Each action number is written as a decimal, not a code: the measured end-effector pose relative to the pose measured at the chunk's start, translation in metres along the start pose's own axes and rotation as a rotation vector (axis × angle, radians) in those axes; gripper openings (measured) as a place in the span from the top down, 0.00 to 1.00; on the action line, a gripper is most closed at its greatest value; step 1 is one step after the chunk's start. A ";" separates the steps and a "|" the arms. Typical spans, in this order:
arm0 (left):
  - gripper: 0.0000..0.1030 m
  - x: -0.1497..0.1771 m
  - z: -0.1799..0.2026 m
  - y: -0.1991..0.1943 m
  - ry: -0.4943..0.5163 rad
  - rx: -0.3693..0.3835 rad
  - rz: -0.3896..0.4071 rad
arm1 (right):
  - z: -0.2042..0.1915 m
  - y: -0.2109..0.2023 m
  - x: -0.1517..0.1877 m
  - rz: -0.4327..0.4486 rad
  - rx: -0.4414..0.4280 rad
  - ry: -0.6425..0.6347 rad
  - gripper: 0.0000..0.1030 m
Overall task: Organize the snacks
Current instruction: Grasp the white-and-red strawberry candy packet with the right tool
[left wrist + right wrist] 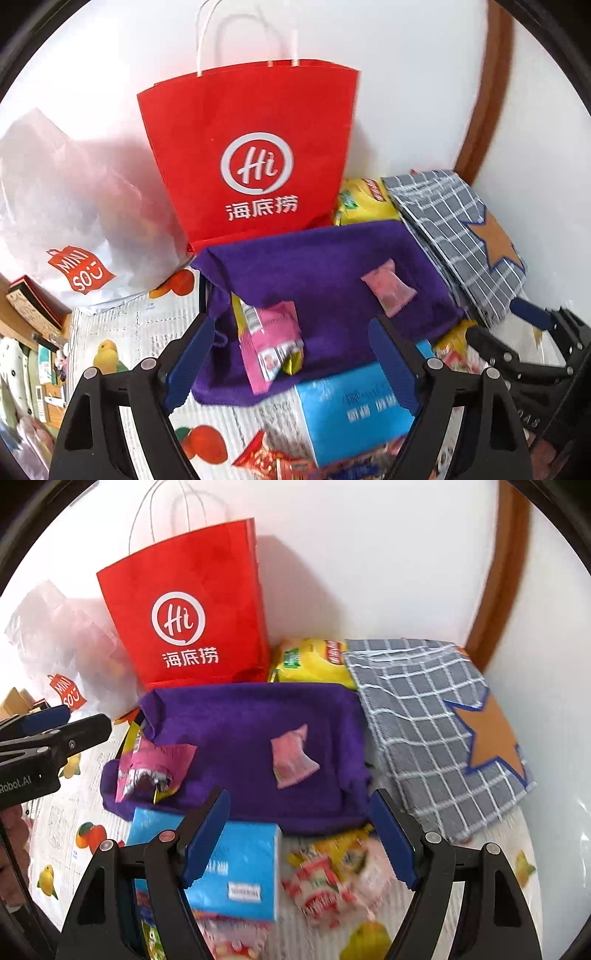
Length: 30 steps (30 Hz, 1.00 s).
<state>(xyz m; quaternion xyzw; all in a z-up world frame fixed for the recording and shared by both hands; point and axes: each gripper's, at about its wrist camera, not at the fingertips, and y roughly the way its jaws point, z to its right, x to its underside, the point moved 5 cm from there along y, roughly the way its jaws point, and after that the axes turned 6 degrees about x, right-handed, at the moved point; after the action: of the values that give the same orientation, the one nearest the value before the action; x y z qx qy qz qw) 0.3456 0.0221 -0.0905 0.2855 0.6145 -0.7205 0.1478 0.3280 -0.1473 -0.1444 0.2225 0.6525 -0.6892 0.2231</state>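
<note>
Pink sachet [293,757] lies flat mid-towel [251,716], long axis roughly toward the wall, slightly tilted. Pink packet [155,768] at the towel's left edge. Blue box [243,871] off the towel's near edge. Left gripper [291,373] and right gripper [301,834] both spread, holding nothing. Fruit-print tablecloth [62,834]; red bag [184,609] against a white wall.

Open: middle of purple cloth [251,746] | Obstacles: red paper bag [192,605] behind; checked fabric bag [424,716] right; blue box [240,871] in front.
</note>
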 end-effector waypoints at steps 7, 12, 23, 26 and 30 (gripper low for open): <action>0.18 0.025 0.004 -0.034 -0.002 0.050 0.048 | 0.008 -0.024 0.027 0.044 0.015 0.037 0.24; 0.19 0.043 -0.005 -0.053 -0.029 0.058 0.105 | 0.006 -0.034 0.047 0.056 0.010 -0.023 0.24; 0.18 0.091 -0.033 -0.040 -0.138 0.037 0.026 | 0.045 -0.018 0.080 0.000 -0.044 0.067 0.26; 0.18 0.102 -0.037 -0.033 -0.153 0.020 0.013 | 0.054 -0.006 0.089 -0.022 -0.047 0.066 0.38; 0.18 0.114 -0.037 -0.027 -0.156 -0.014 0.002 | 0.052 0.012 0.096 -0.044 -0.082 0.035 0.51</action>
<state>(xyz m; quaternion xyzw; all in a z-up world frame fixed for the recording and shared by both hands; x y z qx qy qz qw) 0.2489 0.0796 -0.1393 0.2282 0.6058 -0.7360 0.1982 0.2572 -0.2016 -0.2091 0.2109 0.6888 -0.6624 0.2054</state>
